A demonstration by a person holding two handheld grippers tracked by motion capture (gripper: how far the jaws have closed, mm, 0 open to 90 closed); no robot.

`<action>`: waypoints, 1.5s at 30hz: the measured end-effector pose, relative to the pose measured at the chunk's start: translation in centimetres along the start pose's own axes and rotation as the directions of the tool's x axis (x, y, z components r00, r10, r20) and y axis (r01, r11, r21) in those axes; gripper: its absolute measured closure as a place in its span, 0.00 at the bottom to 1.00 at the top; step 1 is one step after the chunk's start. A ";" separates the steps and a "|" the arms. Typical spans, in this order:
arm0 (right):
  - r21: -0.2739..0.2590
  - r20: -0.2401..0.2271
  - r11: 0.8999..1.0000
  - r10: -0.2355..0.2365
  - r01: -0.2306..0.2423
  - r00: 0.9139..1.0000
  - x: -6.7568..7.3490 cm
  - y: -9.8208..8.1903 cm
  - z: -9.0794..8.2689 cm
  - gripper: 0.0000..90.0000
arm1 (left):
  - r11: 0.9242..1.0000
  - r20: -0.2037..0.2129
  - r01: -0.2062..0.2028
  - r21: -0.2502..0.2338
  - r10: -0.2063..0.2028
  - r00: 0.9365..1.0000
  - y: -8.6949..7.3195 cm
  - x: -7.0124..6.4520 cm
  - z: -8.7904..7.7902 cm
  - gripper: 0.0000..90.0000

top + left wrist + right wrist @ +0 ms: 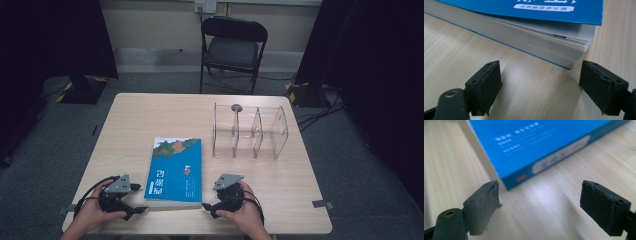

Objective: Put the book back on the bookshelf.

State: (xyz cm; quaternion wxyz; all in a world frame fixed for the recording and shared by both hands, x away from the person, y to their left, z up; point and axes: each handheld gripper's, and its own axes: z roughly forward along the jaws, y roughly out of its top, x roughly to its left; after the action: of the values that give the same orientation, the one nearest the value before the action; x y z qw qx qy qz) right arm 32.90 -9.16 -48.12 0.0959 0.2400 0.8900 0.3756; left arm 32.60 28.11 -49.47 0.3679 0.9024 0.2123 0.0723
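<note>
- Wooden, pale and rectangular, the table (150,115) carried everything; a black folding chair (233,47) stood beyond its far edge at twelve o'clock.
- Toward two o'clock from the table's middle stood a clear acrylic rack (250,131) with upright dividers, its slots holding nothing.
- Near the table's six o'clock edge lay the thick blue paperback book (175,171), flat, cover up, well apart from the rack.
- Judging by its deep block of white pages in the left gripper view (529,37), the book would likely feel fairly heavy and flex when held at one corner; the glossy cover looked slippery, so pinching across the full thickness near the spine or a near corner seemed the safer hold.
- At the book's seven o'clock corner the left gripper (134,209) rested in the person's left hand (90,214), its jaws spread and released, with only bare table between the pads; the page-block corner sat just ahead of them.
- At the book's five o'clock corner the right gripper (209,207) sat in the right hand (247,212), jaws likewise parted wide and grasping nothing.
- In the right gripper view the spine corner (511,181) lay just beside one pad (485,202), whether touching I could not tell.
</note>
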 end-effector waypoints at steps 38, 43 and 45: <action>-0.003 -0.019 0.992 -0.127 0.127 0.992 2.3 3.0 2.5 0.14 | 0.996 0.006 0.073 -0.047 -0.073 0.997 3.5 -1.8 -1.2 0.64; -0.027 -0.022 0.990 -0.140 0.139 0.990 3.4 4.3 3.0 0.15 | 0.995 0.008 0.083 -0.051 -0.082 0.997 3.8 -1.7 -1.3 0.65; -0.047 -0.022 0.987 -0.154 0.153 0.988 3.8 5.0 3.7 0.14 | 0.995 0.016 0.088 -0.055 -0.087 0.996 3.8 -1.7 -1.2 0.65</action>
State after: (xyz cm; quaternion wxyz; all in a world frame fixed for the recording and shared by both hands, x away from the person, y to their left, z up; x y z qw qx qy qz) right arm 32.68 -1.98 -47.08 0.1183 0.1637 0.8984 0.3900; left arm 31.98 25.76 -45.91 0.3974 0.8820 0.2470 0.0557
